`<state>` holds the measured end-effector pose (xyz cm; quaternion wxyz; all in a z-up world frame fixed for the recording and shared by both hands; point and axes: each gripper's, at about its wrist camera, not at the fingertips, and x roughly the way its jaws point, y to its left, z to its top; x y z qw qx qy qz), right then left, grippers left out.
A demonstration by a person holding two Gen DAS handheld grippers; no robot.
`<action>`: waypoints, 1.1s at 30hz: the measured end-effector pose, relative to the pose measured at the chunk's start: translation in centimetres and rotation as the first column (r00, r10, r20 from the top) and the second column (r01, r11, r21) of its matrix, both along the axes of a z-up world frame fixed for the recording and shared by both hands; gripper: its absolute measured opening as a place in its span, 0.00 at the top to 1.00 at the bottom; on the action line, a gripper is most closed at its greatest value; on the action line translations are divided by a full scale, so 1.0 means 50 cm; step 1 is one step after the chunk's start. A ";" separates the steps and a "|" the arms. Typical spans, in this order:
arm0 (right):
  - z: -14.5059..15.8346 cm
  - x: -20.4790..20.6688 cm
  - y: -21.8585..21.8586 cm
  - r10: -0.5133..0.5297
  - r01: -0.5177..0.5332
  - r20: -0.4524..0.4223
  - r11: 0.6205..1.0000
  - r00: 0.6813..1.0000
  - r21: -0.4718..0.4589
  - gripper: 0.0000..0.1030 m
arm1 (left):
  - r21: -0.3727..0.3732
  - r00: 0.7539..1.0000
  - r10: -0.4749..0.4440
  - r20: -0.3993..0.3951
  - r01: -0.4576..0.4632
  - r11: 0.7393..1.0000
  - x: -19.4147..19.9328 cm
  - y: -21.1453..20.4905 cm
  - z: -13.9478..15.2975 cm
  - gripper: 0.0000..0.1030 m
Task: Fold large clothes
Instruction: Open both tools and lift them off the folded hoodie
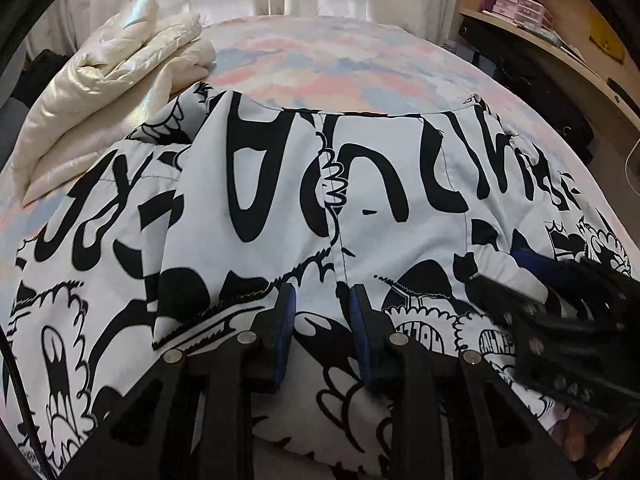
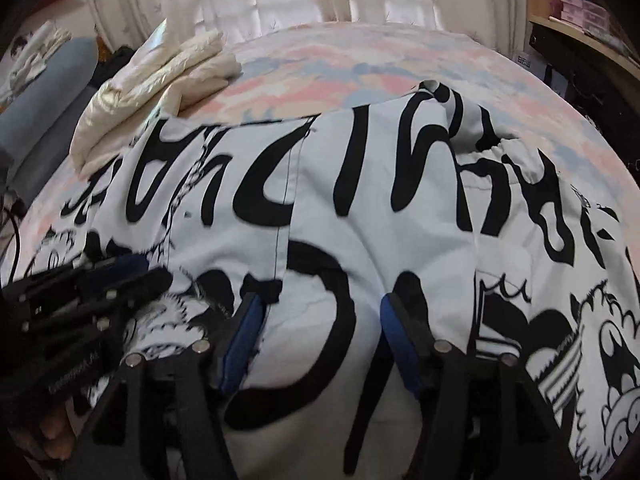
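Your left gripper (image 1: 322,300) hovers low over the black-and-white printed garment (image 1: 280,200), its blue-padded fingers spread with cloth showing between them; your right gripper (image 2: 318,312) sits likewise over the same cloth, jaws apart and pinching nothing. The garment lies spread across the pastel bedspread (image 1: 320,60), filling the view from nine to three o'clock; a folded cream jacket (image 1: 104,92) rests at ten o'clock, touching the garment's far left edge; shelves (image 1: 540,32) stand at two o'clock.

The big white jacket (image 1: 280,208) with black cartoon drawings lies spread on the bed, both sides folded over its middle.
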<state>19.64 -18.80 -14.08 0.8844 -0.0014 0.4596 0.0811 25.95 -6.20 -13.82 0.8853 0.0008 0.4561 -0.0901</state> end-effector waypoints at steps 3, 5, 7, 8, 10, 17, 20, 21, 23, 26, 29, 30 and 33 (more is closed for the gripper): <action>0.012 -0.028 -0.002 0.010 -0.009 -0.023 1.000 1.000 0.006 0.38 | -0.012 1.000 0.021 -0.003 -0.021 1.000 -0.022 0.006 0.020 0.73; 0.034 -0.054 -0.008 0.021 -0.020 -0.033 0.999 0.999 0.034 0.38 | -0.038 0.999 0.035 0.004 -0.035 0.999 -0.039 0.014 0.037 0.63; 0.058 -0.085 -0.017 0.028 -0.026 -0.028 0.997 0.999 0.067 0.38 | -0.065 0.997 0.067 0.031 -0.065 0.996 -0.075 0.029 0.063 0.46; 0.067 -0.097 -0.019 0.028 -0.026 -0.021 0.997 0.999 0.073 0.38 | -0.069 0.996 0.075 0.041 -0.072 0.995 -0.091 0.032 0.070 0.44; 0.096 -0.141 -0.022 0.034 -0.036 0.016 0.996 0.999 0.085 0.38 | -0.082 0.993 0.099 0.066 -0.093 0.992 -0.142 0.050 0.092 0.40; 0.128 -0.245 -0.005 0.034 -0.039 0.057 0.994 0.998 0.100 0.38 | -0.094 0.992 0.120 0.043 -0.116 0.989 -0.288 0.100 0.099 0.39; 0.127 -0.274 0.011 0.059 -0.064 0.050 0.992 0.997 0.110 0.38 | -0.076 0.989 0.143 0.030 -0.141 0.987 -0.340 0.134 0.092 0.39; 0.125 -0.281 0.016 0.066 -0.071 0.049 0.991 0.997 0.113 0.38 | -0.077 0.988 0.149 0.026 -0.147 0.986 -0.349 0.142 0.090 0.39; 0.122 -0.297 0.028 0.075 -0.080 0.048 0.990 0.996 0.118 0.38 | -0.097 0.986 0.168 0.003 -0.167 0.981 -0.376 0.168 0.079 0.39; 0.117 -0.310 0.041 0.083 -0.089 0.049 0.988 0.995 0.124 0.38 | -0.164 0.979 0.199 -0.035 -0.202 0.966 -0.394 0.200 0.060 0.36; 0.114 -0.315 0.053 0.094 -0.100 0.049 0.987 0.994 0.126 0.42 | -0.295 0.971 0.224 -0.084 -0.239 0.925 -0.401 0.237 0.043 0.32; 0.115 -0.317 0.056 0.095 -0.101 0.051 0.987 0.994 0.127 0.43 | -0.329 0.968 0.231 -0.093 -0.249 0.911 -0.401 0.245 0.038 0.32; 0.117 -0.324 0.064 0.098 -0.106 0.060 0.985 0.993 0.137 0.44 | -0.396 0.961 0.252 -0.110 -0.275 0.876 -0.396 0.262 0.027 0.30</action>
